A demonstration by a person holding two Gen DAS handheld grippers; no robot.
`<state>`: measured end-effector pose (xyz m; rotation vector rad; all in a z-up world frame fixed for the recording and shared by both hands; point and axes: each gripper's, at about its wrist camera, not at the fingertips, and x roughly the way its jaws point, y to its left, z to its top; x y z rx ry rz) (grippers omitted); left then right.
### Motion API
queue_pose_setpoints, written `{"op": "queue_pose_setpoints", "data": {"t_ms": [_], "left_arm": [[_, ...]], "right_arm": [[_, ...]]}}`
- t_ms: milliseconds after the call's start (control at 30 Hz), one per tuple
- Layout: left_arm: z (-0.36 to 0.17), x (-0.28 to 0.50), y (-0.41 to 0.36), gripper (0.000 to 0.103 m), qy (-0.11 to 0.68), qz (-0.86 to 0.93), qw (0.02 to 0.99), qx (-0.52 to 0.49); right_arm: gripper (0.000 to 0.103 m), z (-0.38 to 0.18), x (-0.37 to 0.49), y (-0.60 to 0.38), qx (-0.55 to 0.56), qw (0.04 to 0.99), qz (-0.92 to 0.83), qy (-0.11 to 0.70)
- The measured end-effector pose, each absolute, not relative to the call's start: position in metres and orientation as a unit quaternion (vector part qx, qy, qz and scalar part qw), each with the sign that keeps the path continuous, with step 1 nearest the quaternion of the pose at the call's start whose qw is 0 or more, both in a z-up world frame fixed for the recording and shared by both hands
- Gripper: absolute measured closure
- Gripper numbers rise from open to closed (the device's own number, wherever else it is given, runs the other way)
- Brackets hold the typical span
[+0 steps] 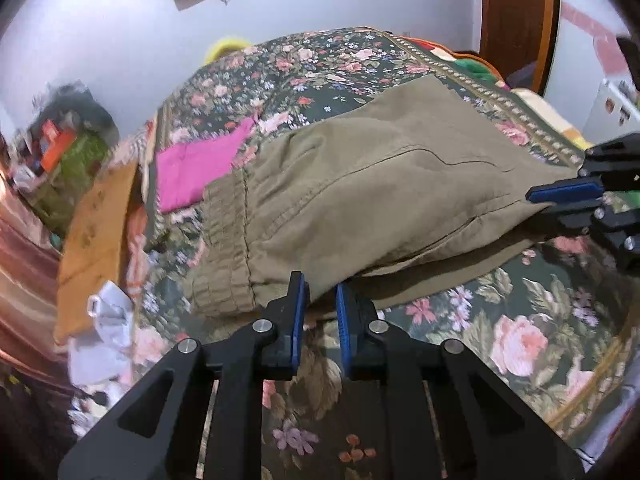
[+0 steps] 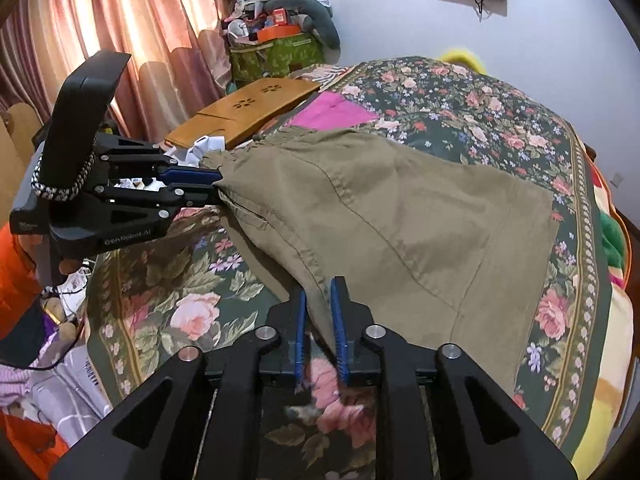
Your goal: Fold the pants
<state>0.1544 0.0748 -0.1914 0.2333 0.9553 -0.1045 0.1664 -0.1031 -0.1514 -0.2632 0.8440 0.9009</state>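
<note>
Olive pants (image 1: 380, 184) lie spread on a bed under a dark floral bedspread (image 1: 520, 320), partly lifted off it along the near edge.

Left tool (image 1: 320, 320): jaws nearly closed, blue pads pinching the near hem of the pants close to the gathered waistband (image 1: 224, 240). In the right wrist view the same tool (image 2: 218, 184) comes in from the left and grips the waistband corner, with the fabric bunched at its tips.

Right tool (image 2: 320, 320): jaws nearly closed on a fold of the near edge; cloth runs down between the blue pads. In the left wrist view it (image 1: 532, 196) enters from the right and clamps the far-right corner of the pants. The cloth sags between the two grips and its near edge is clear of the bedspread.

Writing: "GenRobot.AI" in pale letters on the left tool's black body (image 2: 128, 236). Nothing else legible.

Materials: the pants are matte woven cotton-like cloth with an elastic ruched waistband, stitched seams and a pocket opening. Tool bodies are black rigid plastic with silver pivot pins; the pads are ribbed blue. A pink cloth (image 1: 192, 176) lies flat beyond the waistband, and a tan wooden board (image 2: 244, 112) with flower-shaped cut-outs sits at the bed's far left edge. Pink ribbed curtains (image 2: 120, 20) hang far left.
</note>
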Motion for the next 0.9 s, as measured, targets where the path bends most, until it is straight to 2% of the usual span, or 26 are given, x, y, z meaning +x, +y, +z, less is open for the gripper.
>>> {"op": "queue_pose_setpoints", "data": {"t_ms": [133,167,200,267,333,400,533,767,900], "left_arm": [[-0.18,0.145,0.088,0.083,0.457,-0.055,0.884,0.077],[-0.178,0.144,0.09,0.071,0.457,-0.052,0.885,0.073],[-0.173,0.143,0.096,0.055,0.453,-0.046,0.888,0.065],[-0.166,0.144,0.104,0.04,0.441,-0.037,0.895,0.05],[-0.16,0.148,0.115,0.039,0.435,-0.025,0.9,0.033],[-0.16,0.157,0.127,0.034,0.439,-0.01,0.898,0.015],[-0.171,0.175,0.149,0.032,0.456,-0.001,0.89,-0.03],[-0.213,0.196,0.167,0.032,0.506,-0.005,0.857,-0.095],[-0.216,0.191,0.165,0.042,0.497,-0.002,0.864,-0.083]], "right_arm": [[0.085,-0.141,0.165,-0.11,-0.104,0.809,0.426,0.392],[0.084,-0.137,0.166,-0.114,-0.093,0.811,0.427,0.389],[0.084,-0.134,0.166,-0.115,-0.087,0.814,0.425,0.387],[0.083,-0.128,0.169,-0.118,-0.071,0.821,0.419,0.381],[0.08,-0.123,0.174,-0.121,-0.05,0.828,0.411,0.378],[0.072,-0.122,0.18,-0.123,-0.032,0.833,0.402,0.378],[0.068,-0.128,0.188,-0.12,-0.024,0.844,0.379,0.379],[0.066,-0.16,0.2,-0.114,-0.019,0.831,0.354,0.428],[0.065,-0.176,0.198,-0.115,-0.033,0.825,0.351,0.442]]}}
